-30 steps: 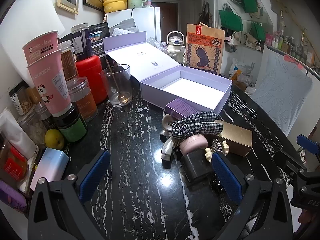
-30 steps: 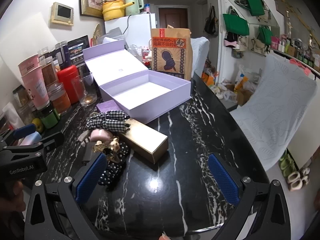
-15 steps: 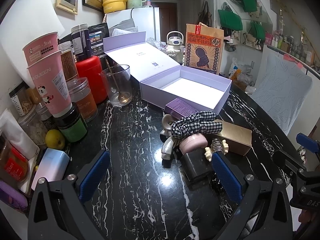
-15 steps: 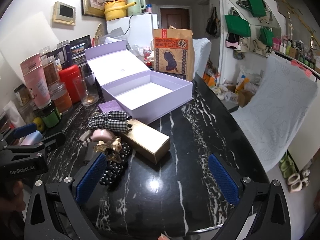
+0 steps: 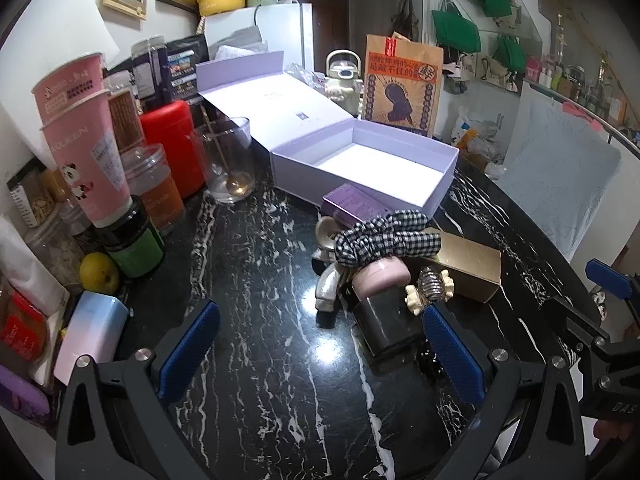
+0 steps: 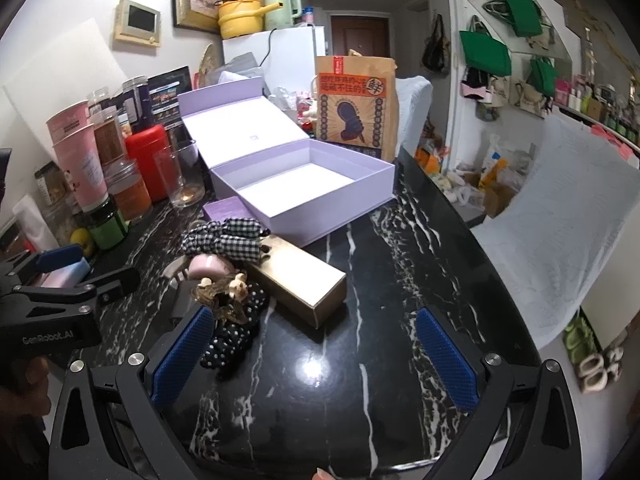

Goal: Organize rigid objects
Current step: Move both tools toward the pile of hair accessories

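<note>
Gold carton (image 6: pixel 298 282) beside lavender box (image 6: pixel 304 196): stiff, light; grip long sides. Both tools (image 5: pixel 320 348) (image 6: pixel 312 350) apart, empty.

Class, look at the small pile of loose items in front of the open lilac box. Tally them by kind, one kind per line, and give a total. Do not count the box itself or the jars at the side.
Small boxes: 3, purple box, gold box, black box
Fabric scrunchies: 2, checked scrunchie, dotted scrunchie
Hair claw clips: 2, pearly clip, cream-tipped clip
Pink case: 1
Total: 8, counting only what shows
</note>
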`<state>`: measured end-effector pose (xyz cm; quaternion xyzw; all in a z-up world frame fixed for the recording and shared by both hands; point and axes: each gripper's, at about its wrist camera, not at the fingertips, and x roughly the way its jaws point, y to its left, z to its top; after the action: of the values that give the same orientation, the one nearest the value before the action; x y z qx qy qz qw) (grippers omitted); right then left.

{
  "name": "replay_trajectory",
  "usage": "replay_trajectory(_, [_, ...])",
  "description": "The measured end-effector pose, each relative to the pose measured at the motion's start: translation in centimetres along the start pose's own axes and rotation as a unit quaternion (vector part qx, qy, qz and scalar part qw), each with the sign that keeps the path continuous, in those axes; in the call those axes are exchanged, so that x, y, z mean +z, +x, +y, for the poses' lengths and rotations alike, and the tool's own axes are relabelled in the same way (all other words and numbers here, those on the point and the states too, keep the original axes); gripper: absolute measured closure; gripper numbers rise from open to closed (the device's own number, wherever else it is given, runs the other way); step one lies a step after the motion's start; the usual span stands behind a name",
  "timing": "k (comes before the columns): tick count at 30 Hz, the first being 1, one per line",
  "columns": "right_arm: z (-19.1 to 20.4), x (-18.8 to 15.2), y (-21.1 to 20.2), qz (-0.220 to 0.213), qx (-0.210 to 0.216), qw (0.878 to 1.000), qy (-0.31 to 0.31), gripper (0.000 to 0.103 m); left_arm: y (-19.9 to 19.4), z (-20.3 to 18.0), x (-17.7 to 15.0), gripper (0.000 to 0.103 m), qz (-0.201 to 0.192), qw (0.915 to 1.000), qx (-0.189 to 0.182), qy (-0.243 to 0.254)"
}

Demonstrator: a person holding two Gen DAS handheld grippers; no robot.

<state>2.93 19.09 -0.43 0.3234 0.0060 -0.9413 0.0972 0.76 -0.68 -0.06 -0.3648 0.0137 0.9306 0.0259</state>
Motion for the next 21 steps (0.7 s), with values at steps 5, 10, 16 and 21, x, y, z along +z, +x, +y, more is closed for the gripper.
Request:
replay_trajectory(5, [-0.1, -0.2, 1.0, 0.010, 0.013, 1.000, -0.002, 0.000, 1.3, -0.3, -0.3, 0.000, 0.013, 0.9997, -0.018, 0.005])
replay_trajectory(10, [-0.5, -0.4, 2.0, 0.021, 0.020, 1.000, 0.002, 0.002, 2.9, -0.6, -0.7, 0.000, 0.034, 0.9989, -0.032, 0.008])
replay_trajectory(16, [-0.8, -0.6, 3.3, 0.034, 0.036, 0.999, 0.005, 0.004, 5.0, -0.6, -1.0, 0.000, 0.058, 0.9976, -0.037, 0.012])
replay_trajectory(21, [-1.2, -0.7, 4.3, 0.042, 0.057, 0.997, 0.011, 0.005, 6.0, -1.1, -1.2, 0.000, 0.066, 0.9964, -0.045, 0.027])
